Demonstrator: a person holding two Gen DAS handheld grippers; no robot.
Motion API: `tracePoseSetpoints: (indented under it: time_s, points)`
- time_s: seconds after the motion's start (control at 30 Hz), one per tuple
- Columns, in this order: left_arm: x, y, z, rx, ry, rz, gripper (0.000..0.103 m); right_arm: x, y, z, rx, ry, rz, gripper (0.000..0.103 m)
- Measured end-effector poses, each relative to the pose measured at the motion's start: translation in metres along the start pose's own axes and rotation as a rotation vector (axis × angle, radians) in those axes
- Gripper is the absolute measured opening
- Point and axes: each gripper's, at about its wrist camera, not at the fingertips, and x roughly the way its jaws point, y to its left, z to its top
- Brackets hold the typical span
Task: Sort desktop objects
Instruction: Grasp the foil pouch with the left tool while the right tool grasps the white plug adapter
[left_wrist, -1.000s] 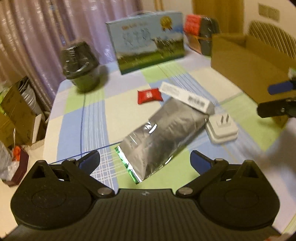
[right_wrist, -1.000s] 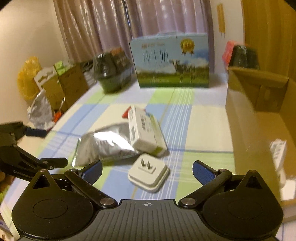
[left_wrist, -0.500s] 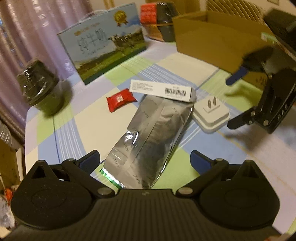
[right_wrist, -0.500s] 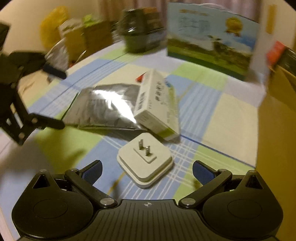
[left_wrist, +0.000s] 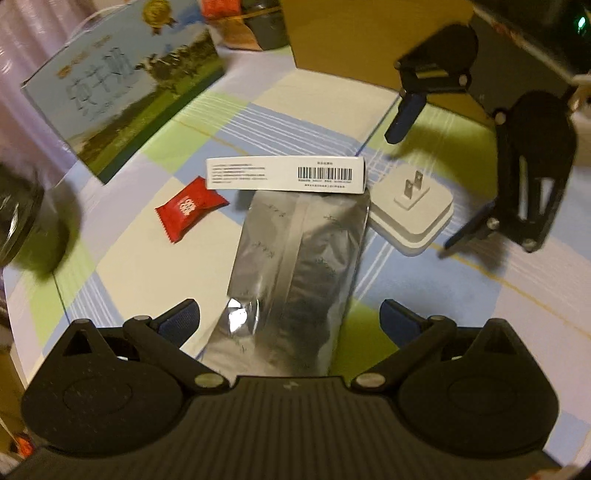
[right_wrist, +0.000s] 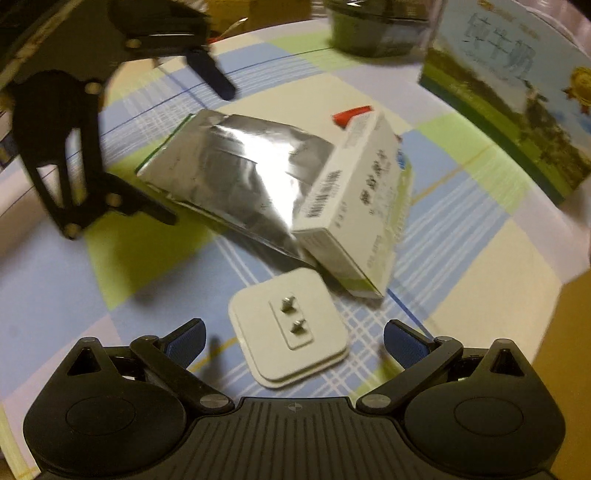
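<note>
A silver foil pouch (left_wrist: 299, 266) lies on the checked tablecloth, its near end between the open fingers of my left gripper (left_wrist: 290, 323). A white box with a barcode (left_wrist: 286, 173) rests across its far end. A red candy (left_wrist: 188, 206) lies to the left. A white plug adapter (left_wrist: 412, 214) lies prongs up to the right. In the right wrist view the adapter (right_wrist: 291, 326) sits between the open fingers of my right gripper (right_wrist: 293, 338), with the pouch (right_wrist: 236, 173) and box (right_wrist: 354, 206) beyond. Both grippers are empty.
A blue milk carton box (left_wrist: 122, 81) stands at the back. A brown cardboard box (left_wrist: 351, 37) stands at the back right. A dark wrapped pot (left_wrist: 14, 210) is at the left. The right gripper (left_wrist: 439, 173) hangs over the adapter; the left gripper (right_wrist: 177, 151) shows above the pouch.
Both grippers have dropped lower and closer to the table. The left now straddles the pouch's near end and the right straddles the adapter. Both stayed open.
</note>
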Motion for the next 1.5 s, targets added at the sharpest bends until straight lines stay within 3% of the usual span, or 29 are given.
tracePoseSetpoints:
  time_s: [0.27,0.43,0.53,0.6,0.67,0.73,0.93,1.23,1.33,1.5]
  points:
    - [0.023,0.003,0.011,0.017,0.024,-0.037,0.100,0.011,-0.006,0.009,-0.034,0.032,0.037,0.079]
    - [0.035,-0.001,0.012,0.053,0.059,-0.046,0.088,0.016,-0.008,0.009,-0.023,0.028,0.050,0.065]
    - [0.037,-0.004,0.012,0.065,0.066,-0.030,0.081,0.014,-0.005,0.008,-0.015,0.038,0.040,0.064]
    - [0.034,-0.005,0.013,0.061,0.075,-0.023,0.067,0.010,-0.002,0.005,0.000,0.044,0.039,0.064]
    - [0.029,-0.007,0.013,0.048,0.083,-0.032,0.062,0.003,0.000,0.001,0.036,0.044,0.040,0.064]
    - [0.021,-0.014,0.013,0.048,0.094,-0.039,0.050,-0.005,0.003,-0.004,0.070,0.045,0.047,0.064]
    - [-0.004,-0.052,0.012,0.043,0.129,-0.072,0.037,-0.035,0.028,-0.032,0.201,0.036,0.096,0.064]
    - [-0.041,-0.100,-0.010,-0.112,0.143,-0.191,0.038,-0.062,0.068,-0.073,0.285,0.020,0.068,0.064]
    - [-0.046,-0.099,-0.013,-0.192,0.167,-0.187,0.054,-0.064,0.069,-0.082,0.318,0.003,0.051,0.064]
    - [-0.039,-0.084,-0.006,-0.305,0.239,-0.161,0.064,-0.059,0.059,-0.091,0.390,-0.040,0.035,0.064]
